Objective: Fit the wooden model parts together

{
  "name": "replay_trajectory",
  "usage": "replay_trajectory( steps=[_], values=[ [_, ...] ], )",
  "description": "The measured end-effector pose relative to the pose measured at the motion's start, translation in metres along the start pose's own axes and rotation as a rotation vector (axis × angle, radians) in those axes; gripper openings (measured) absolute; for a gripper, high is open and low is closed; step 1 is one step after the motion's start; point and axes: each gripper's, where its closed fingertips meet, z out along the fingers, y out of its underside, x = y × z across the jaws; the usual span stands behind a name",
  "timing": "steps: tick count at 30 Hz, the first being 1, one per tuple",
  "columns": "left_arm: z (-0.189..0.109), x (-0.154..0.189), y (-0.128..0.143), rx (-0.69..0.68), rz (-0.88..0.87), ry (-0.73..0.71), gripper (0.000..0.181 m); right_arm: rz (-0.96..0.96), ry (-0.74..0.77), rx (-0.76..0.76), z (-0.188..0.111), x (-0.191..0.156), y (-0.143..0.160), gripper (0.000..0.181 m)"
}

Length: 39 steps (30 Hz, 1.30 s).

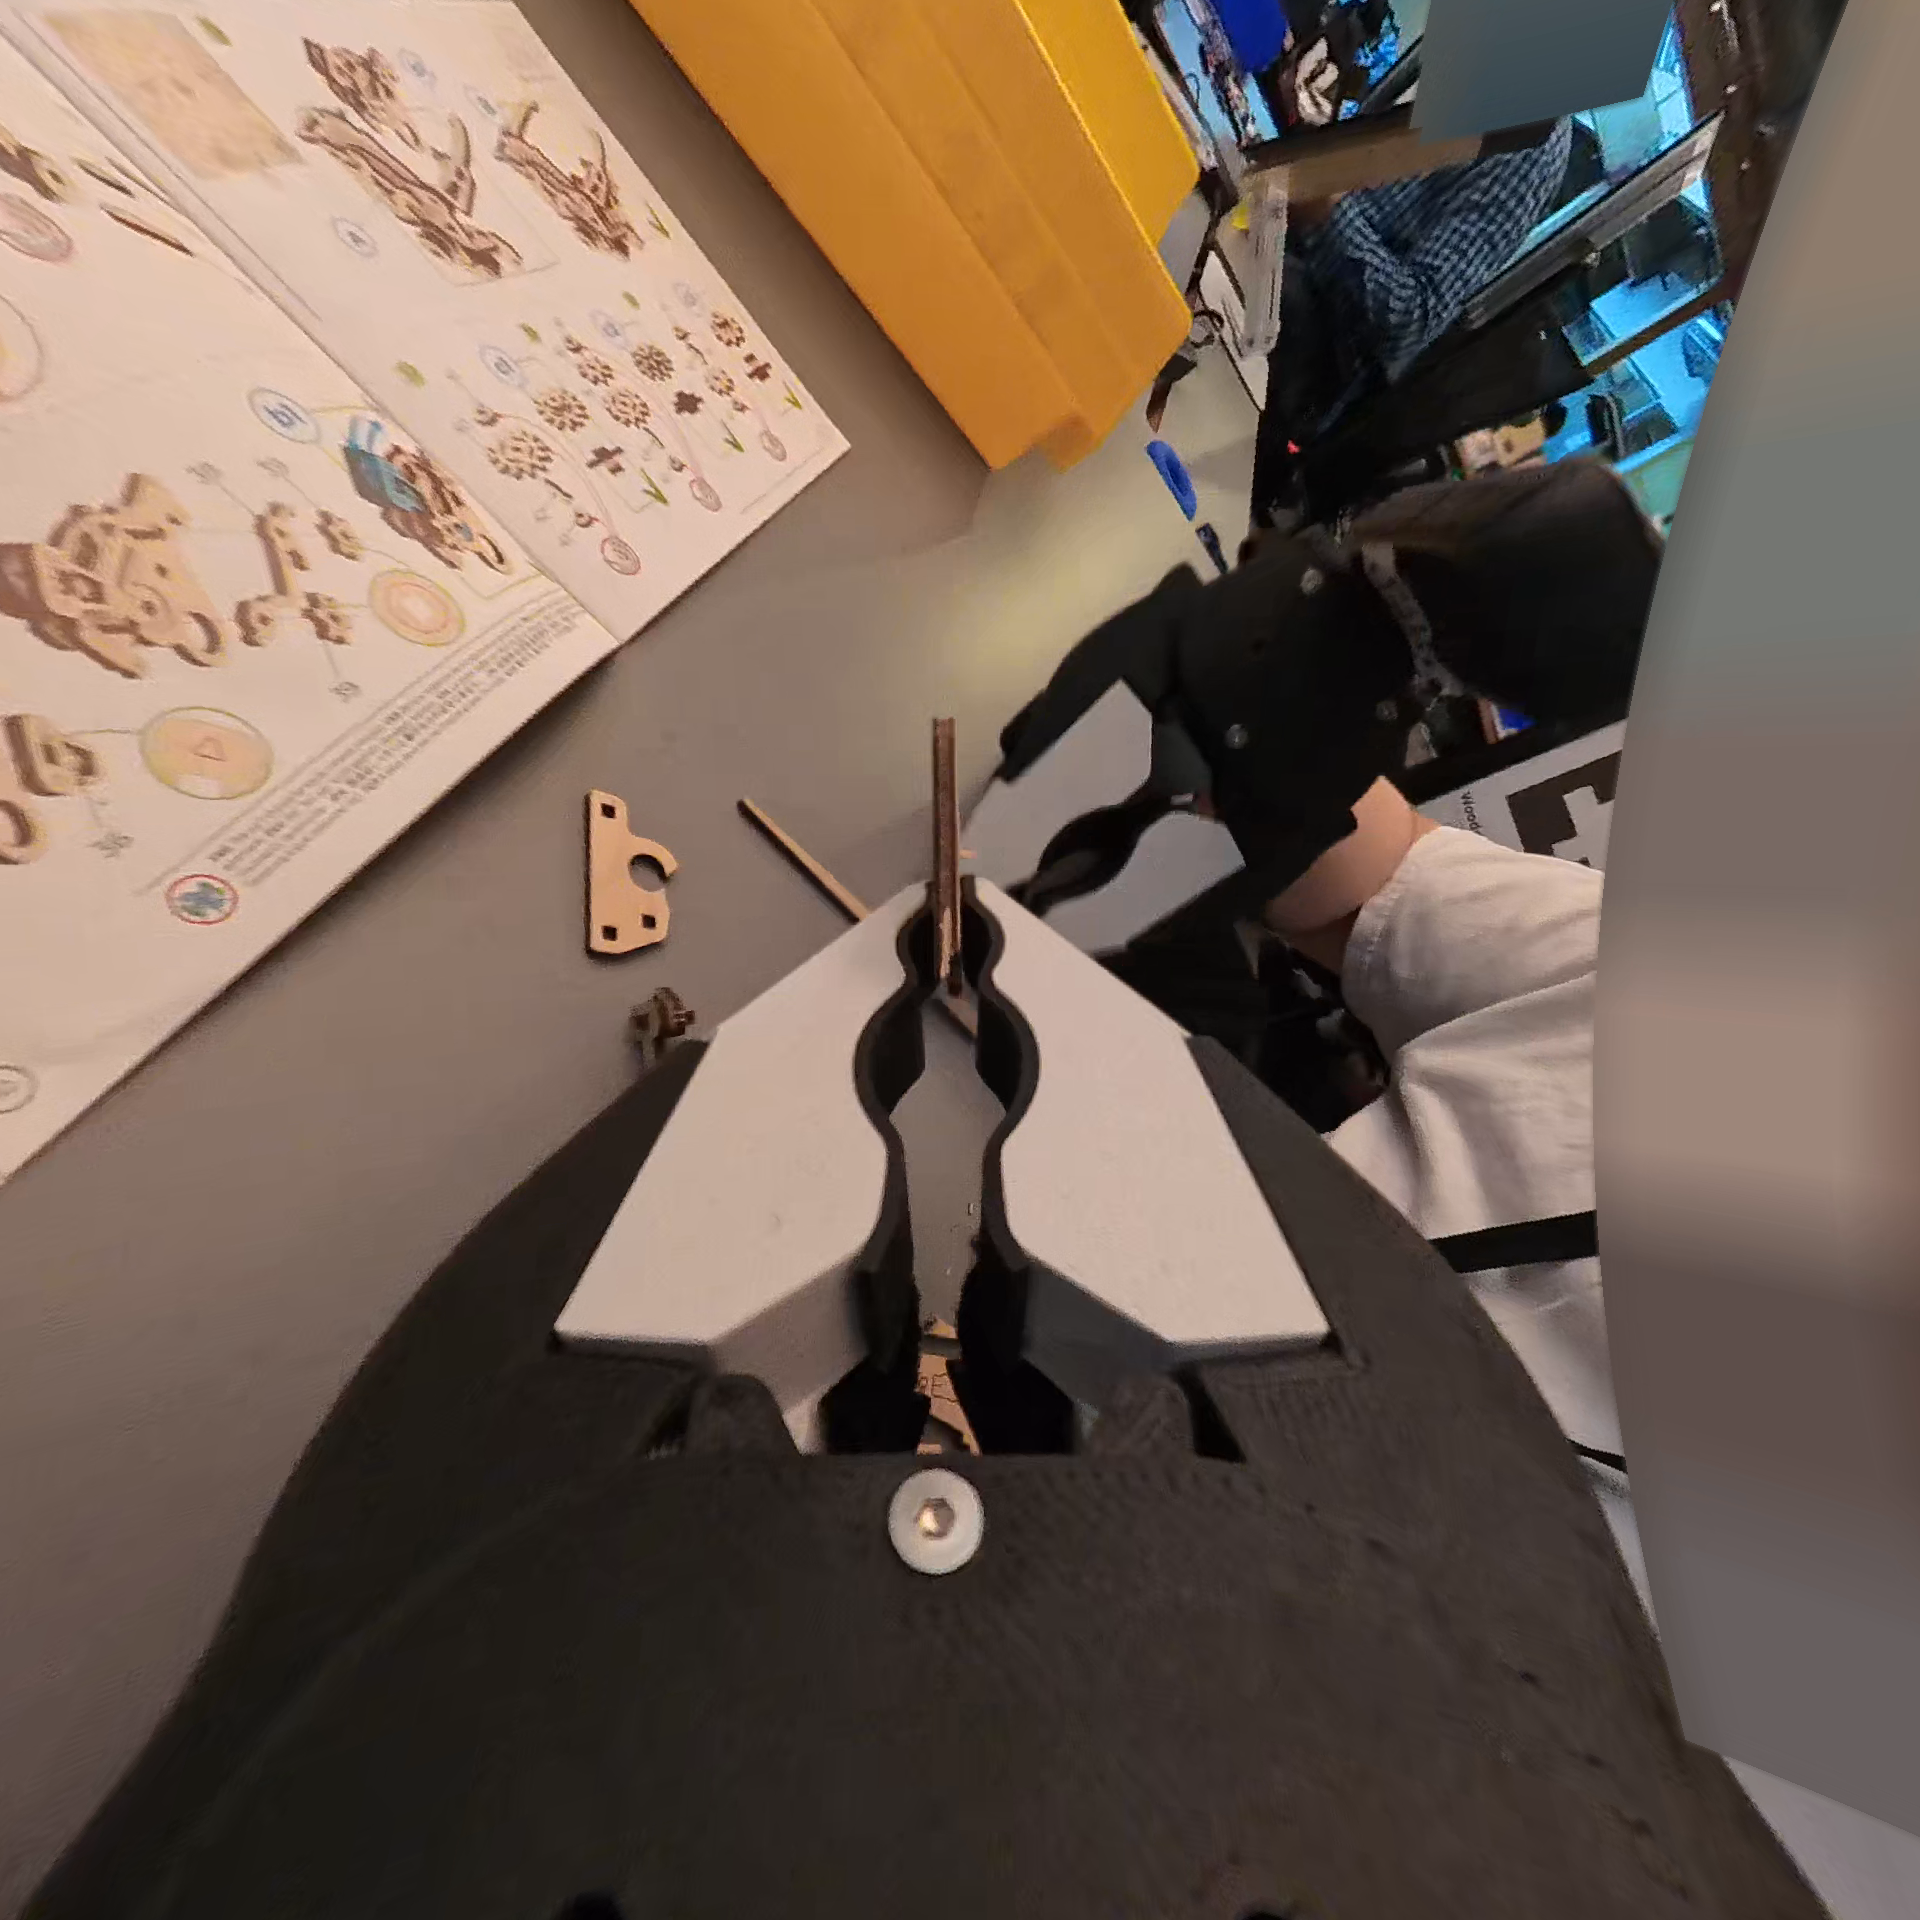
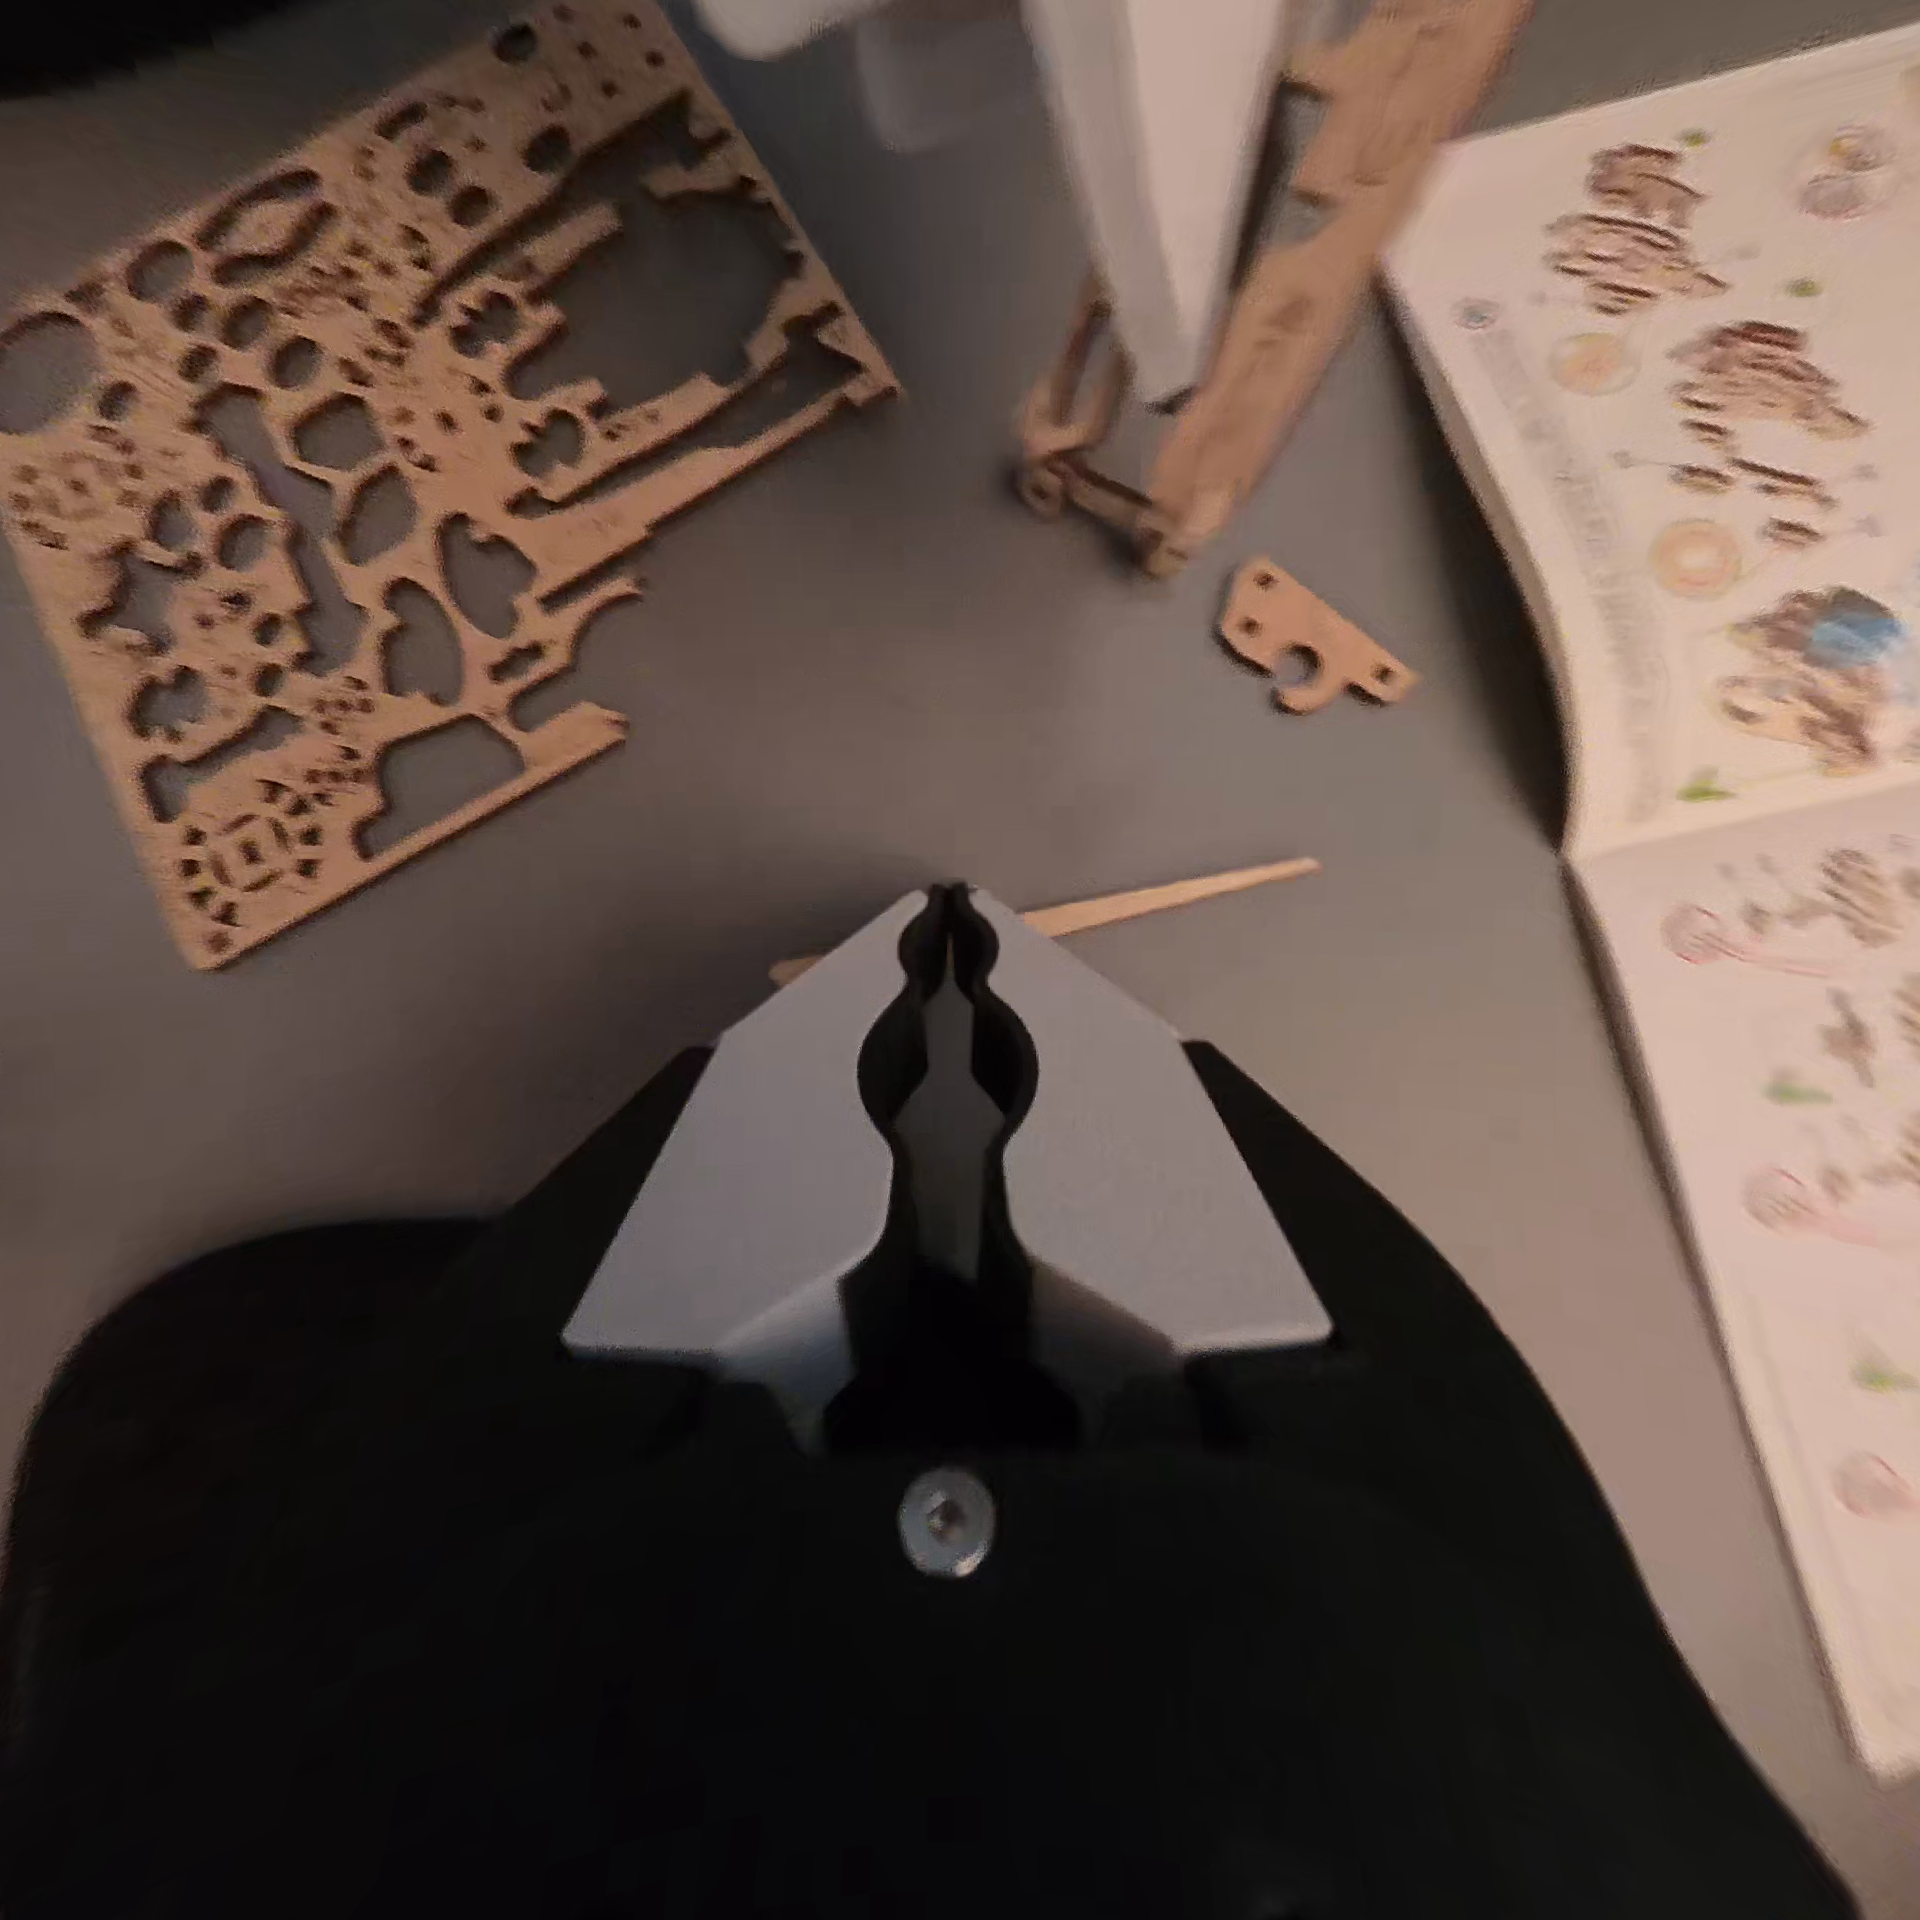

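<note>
My left gripper [image 1: 948, 896] is shut on a flat wooden frame part [image 1: 943, 800], seen edge-on and sticking out past the tips. In the right wrist view that frame [image 2: 1262, 343] stands upright on the grey table in the left gripper's grey fingers [image 2: 1143, 208]. My right gripper [image 2: 951, 906] is shut with nothing visible between the tips, just above a thin wooden stick [image 2: 1174, 889] lying on the table. A small wooden bracket with holes [image 2: 1311, 642] lies between the frame and the stick; it also shows in the left wrist view [image 1: 621, 875], near the stick [image 1: 800, 857].
A wooden sheet with punched-out cut-outs [image 2: 364, 468] lies at the far left. An open instruction booklet [image 2: 1714, 675] lies at the right; it also shows in the left wrist view [image 1: 312, 468]. A yellow bin [image 1: 987, 208] stands behind. A tiny wooden piece [image 1: 655, 1023] lies by the left gripper. A white sleeve [image 1: 1475, 1018] is at the right. One gripper's finger ends stand about 9 cm off the other's. It is some 7 cm from my left tips to the tiny wooden piece [image 1: 655, 1023].
</note>
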Motion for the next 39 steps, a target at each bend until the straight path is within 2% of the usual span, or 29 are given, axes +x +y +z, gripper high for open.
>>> replay_trajectory(
  steps=[5, 7, 8, 10, 12, 18, 39],
  values=[
    [0.012, 0.007, 0.009, -0.031, -0.025, 0.049, 0.0, 0.141, 0.063, 0.04, -0.023, 0.048, 0.015, 0.0],
    [0.019, 0.009, 0.016, -0.059, -0.056, 0.075, 0.0, 0.171, -0.039, 0.218, -0.035, 0.038, -0.011, 0.0],
    [0.022, 0.009, 0.019, -0.073, -0.066, 0.084, 0.0, 0.2, -0.108, 0.305, -0.042, 0.029, -0.025, 0.006],
    [0.026, 0.008, 0.024, -0.098, -0.068, 0.083, 0.0, 0.266, -0.215, 0.371, -0.047, 0.016, -0.038, 0.015],
    [0.03, 0.008, 0.03, -0.129, -0.061, 0.076, 0.0, 0.3, -0.28, 0.358, -0.043, 0.009, -0.038, 0.018],
    [0.04, 0.005, 0.045, -0.207, -0.035, 0.052, 0.0, 0.299, -0.322, 0.266, -0.025, 0.002, -0.023, 0.004],
    [0.043, 0.01, 0.043, -0.195, 0.043, 0.033, 0.0, 0.375, -0.403, 0.278, -0.031, -0.001, -0.023, 0.002]
  ],
)
